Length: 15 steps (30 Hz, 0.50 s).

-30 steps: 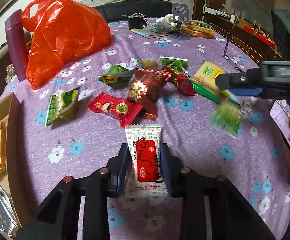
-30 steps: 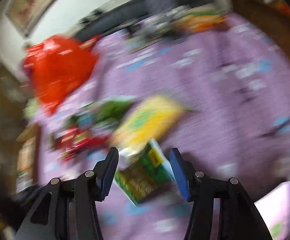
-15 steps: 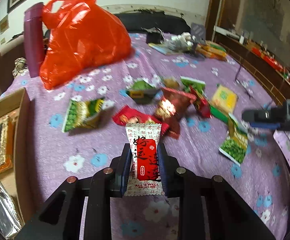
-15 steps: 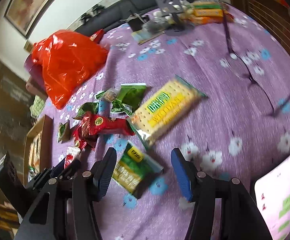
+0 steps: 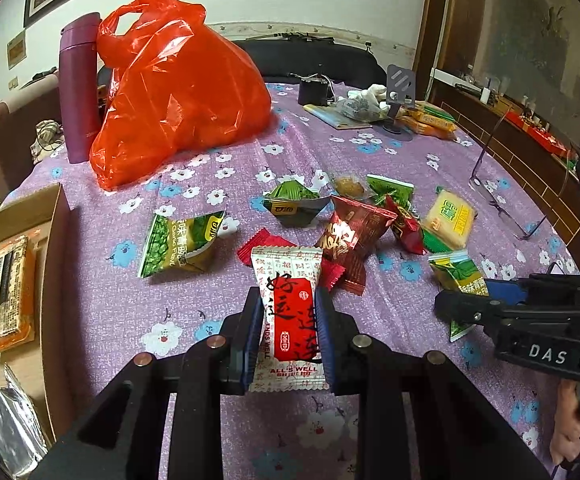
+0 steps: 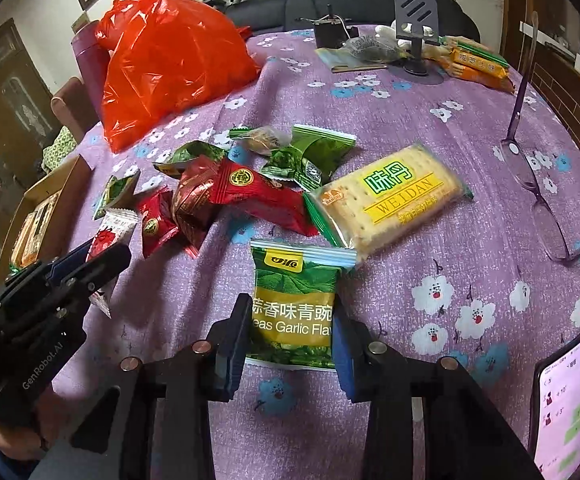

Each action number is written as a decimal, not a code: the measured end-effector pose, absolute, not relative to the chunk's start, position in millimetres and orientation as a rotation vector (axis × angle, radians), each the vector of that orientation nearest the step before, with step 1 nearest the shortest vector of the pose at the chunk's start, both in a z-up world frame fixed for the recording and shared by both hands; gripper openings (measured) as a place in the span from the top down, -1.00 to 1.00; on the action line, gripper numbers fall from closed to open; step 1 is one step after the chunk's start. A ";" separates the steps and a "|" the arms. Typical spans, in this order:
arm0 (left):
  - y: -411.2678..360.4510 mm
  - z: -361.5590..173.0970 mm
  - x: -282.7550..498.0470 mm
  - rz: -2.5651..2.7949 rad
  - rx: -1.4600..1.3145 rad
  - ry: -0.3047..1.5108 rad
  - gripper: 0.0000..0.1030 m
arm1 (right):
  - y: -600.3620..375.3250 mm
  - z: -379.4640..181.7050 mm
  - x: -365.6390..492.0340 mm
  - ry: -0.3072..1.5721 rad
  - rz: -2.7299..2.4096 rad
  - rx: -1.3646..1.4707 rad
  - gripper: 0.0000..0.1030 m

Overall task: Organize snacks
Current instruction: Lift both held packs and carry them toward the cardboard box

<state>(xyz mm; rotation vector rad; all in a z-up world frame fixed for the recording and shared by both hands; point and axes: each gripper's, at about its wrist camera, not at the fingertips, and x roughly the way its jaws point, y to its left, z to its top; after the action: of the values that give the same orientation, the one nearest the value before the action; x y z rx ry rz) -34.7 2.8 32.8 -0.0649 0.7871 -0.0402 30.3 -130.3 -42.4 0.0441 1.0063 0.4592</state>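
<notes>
My left gripper [image 5: 287, 332] is shut on a white and red candy packet [image 5: 290, 316] and holds it above the purple flowered tablecloth [image 5: 138, 304]. My right gripper [image 6: 290, 332] has its jaws closed against the sides of a green garlic-pea packet [image 6: 296, 300] lying on the cloth. A pile of red and green snack packets [image 6: 234, 188] and a yellow Weidan cracker pack [image 6: 390, 196] lie just beyond it. Another green pea packet [image 5: 178, 240] lies to the left in the left wrist view. The right gripper [image 5: 466, 304] also shows there.
A cardboard box [image 5: 14, 248] with orange packs sits at the table's left edge. A red plastic bag [image 5: 178, 92] and purple flask [image 5: 78, 88] stand at the back left. Glasses [image 6: 538, 184] and a phone [image 6: 566, 400] lie on the right. A phone stand [image 6: 414, 28] and biscuit packs are at the back.
The right gripper moved onto the green pea packet and closed on its sides. The left gripper lifted and drew back with the white and red packet still in it.
</notes>
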 end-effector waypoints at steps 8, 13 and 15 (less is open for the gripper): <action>2.3 34.4 -36.0 -0.043 -0.061 0.775 0.52 | -120.7 -19.3 16.0 0.870 0.558 0.059 0.25; 2.1 35.7 -37.2 -0.044 -0.062 0.768 0.52 | -120.7 -24.0 19.0 0.885 0.552 0.074 0.25; 0.9 36.3 -37.7 -0.046 -0.059 0.764 0.52 | -119.3 -25.4 18.8 0.887 0.553 0.068 0.25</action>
<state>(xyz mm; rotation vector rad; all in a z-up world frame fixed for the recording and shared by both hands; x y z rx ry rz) -37.7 0.9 36.3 -0.0592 0.7639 -0.0458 18.8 -119.3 -25.4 0.0685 0.8875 0.5535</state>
